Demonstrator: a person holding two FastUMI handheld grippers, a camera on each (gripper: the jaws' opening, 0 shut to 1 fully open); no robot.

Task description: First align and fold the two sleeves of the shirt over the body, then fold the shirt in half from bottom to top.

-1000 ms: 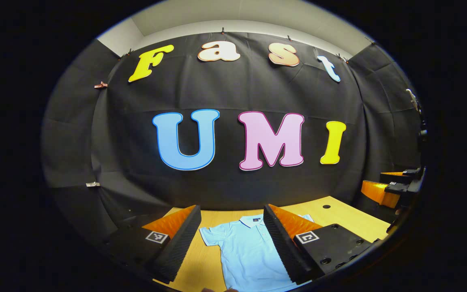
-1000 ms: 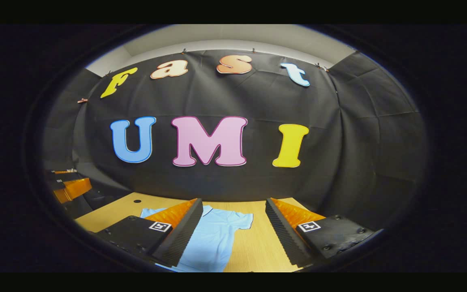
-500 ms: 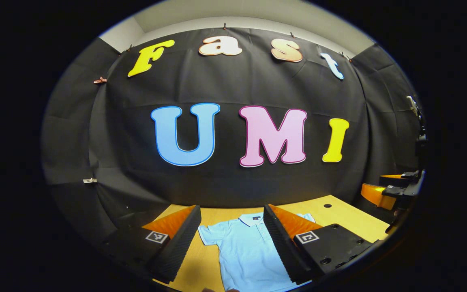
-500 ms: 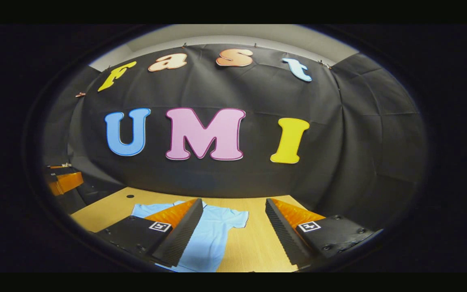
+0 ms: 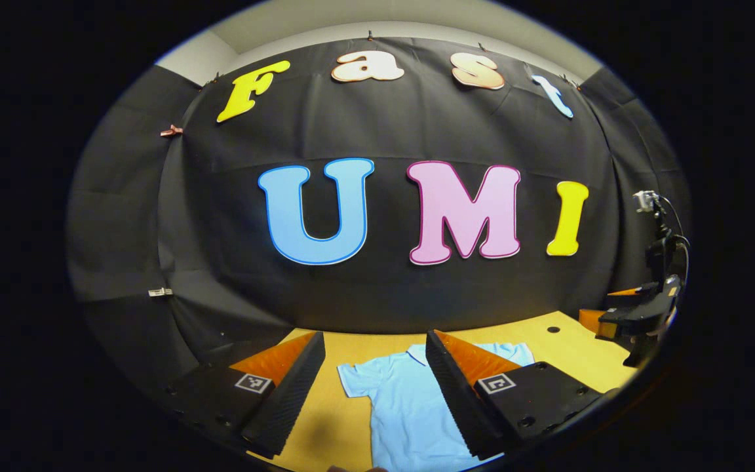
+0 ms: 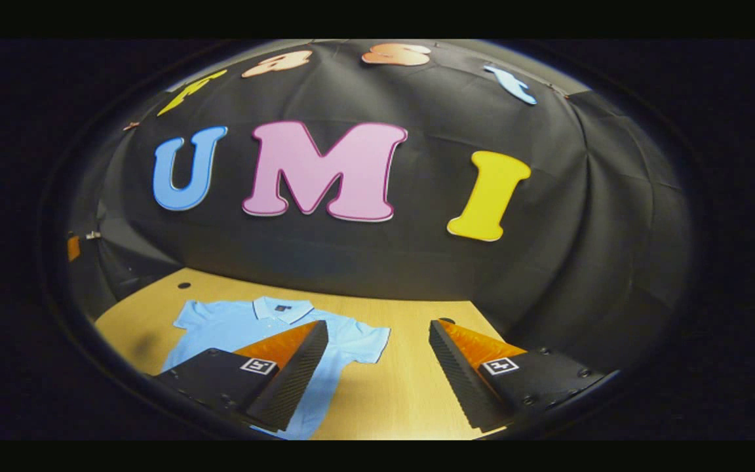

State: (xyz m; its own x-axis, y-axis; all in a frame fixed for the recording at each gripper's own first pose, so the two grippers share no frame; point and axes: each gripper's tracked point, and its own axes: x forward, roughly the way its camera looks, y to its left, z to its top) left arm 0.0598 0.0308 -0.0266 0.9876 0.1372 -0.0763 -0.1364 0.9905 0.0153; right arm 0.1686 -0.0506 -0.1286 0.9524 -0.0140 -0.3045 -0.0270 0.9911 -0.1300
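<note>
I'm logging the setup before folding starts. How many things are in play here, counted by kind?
Shirt: 1, light blue, flat on the table, sleeves unfolded
Grippers: 2, left gripper and right gripper, both open
Table: 1
Total: 4

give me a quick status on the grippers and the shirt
Left gripper open, above table. Right gripper open, holding nothing. Shirt flat, sleeves spread, unfolded. Nothing in the way.

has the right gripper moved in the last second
Yes. In the right gripper view the wall has slid up, and more of the shirt and table shows, so the right gripper has tipped downward. Its jaws stand open.
</note>
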